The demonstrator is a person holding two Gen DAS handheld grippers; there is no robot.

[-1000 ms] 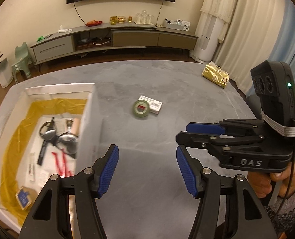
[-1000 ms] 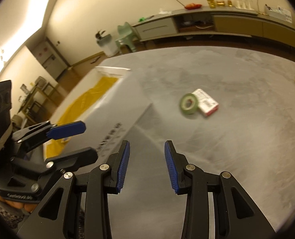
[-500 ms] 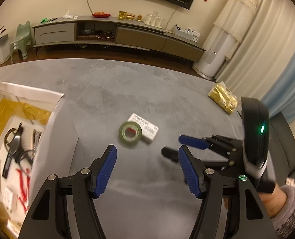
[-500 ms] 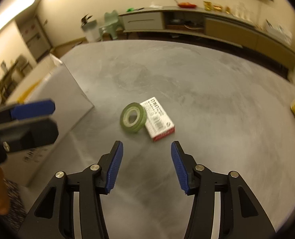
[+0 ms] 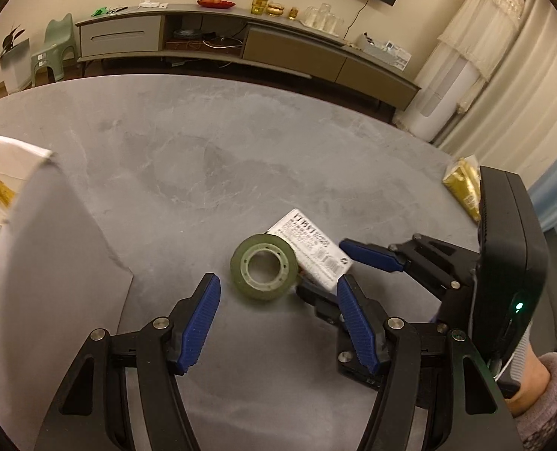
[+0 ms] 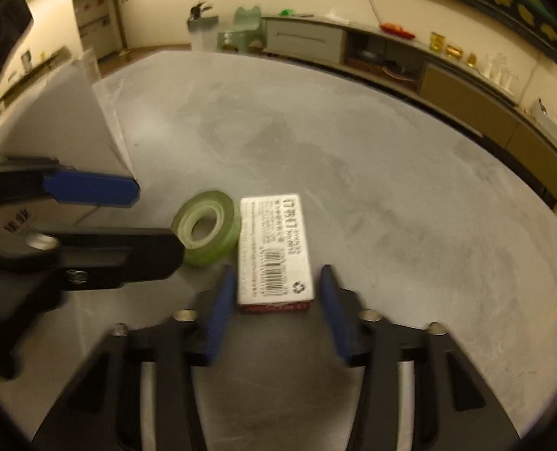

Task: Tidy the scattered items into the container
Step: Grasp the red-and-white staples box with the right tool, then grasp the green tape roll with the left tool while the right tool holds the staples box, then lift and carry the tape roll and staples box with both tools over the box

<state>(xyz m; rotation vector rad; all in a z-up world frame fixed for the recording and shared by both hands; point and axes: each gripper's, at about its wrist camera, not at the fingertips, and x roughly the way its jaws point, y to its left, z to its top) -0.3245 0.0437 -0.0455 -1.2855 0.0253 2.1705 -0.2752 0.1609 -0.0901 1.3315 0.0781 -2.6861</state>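
Both grippers have come much closer to the two things left on the gray table (image 5: 203,158). A second ago the green tape roll (image 5: 265,272) and the small white box (image 5: 308,251) with a barcode were far off in the middle. Now they sit right in front of the tools, so it looks like the picking-up is about to start.

The left gripper (image 5: 278,319) is spread wide and holds nothing. The tape roll lies flat at 12 o'clock from it, just past its blue tips. The right gripper (image 6: 274,304) is also spread wide, and the near end of the box sits between its two blue fingers (image 6: 220,308). I think the fingers are not touching the box yet, but the picture is blurry.

The tape roll and the box touch each other, so lifting one may bump the other. The two tools are also very near each other and could knock together.

The white container (image 5: 49,248) stands at 9 o'clock, close by. A shiny gold packet (image 5: 464,184) lies far off at 2 o'clock by the table edge and needs tidying too.
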